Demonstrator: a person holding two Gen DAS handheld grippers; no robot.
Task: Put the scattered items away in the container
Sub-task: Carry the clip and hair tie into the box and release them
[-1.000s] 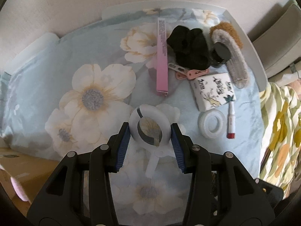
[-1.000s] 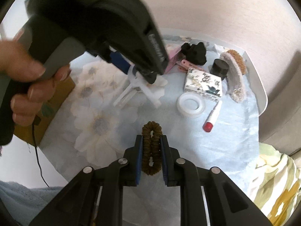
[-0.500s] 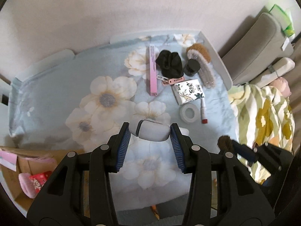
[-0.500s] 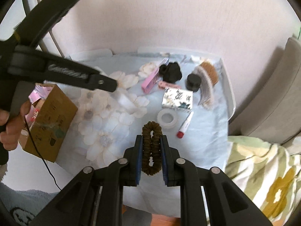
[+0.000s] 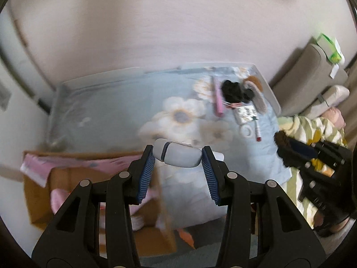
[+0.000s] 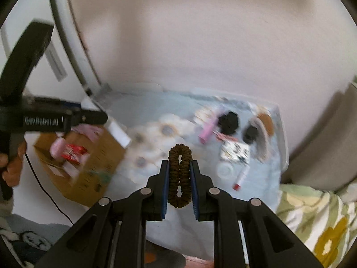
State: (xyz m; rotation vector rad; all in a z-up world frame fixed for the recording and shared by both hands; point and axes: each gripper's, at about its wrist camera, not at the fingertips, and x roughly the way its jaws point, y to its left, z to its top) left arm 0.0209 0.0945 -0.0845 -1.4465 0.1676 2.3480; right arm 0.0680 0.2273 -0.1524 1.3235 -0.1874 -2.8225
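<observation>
Both claws are loaded: left claw (image 5: 178, 156) grips the white mirror (image 5: 177, 156), right claw (image 6: 179, 178) pinches the brown scrunchie (image 6: 179, 176). The box (image 5: 93, 201) sits below and left of the left claw. I'd get each claw fully over the opening before letting go, mirror first. Frames are blurry, so go slow.

"GenRobot.AI" on left tongs (image 6: 73, 117)
</observation>
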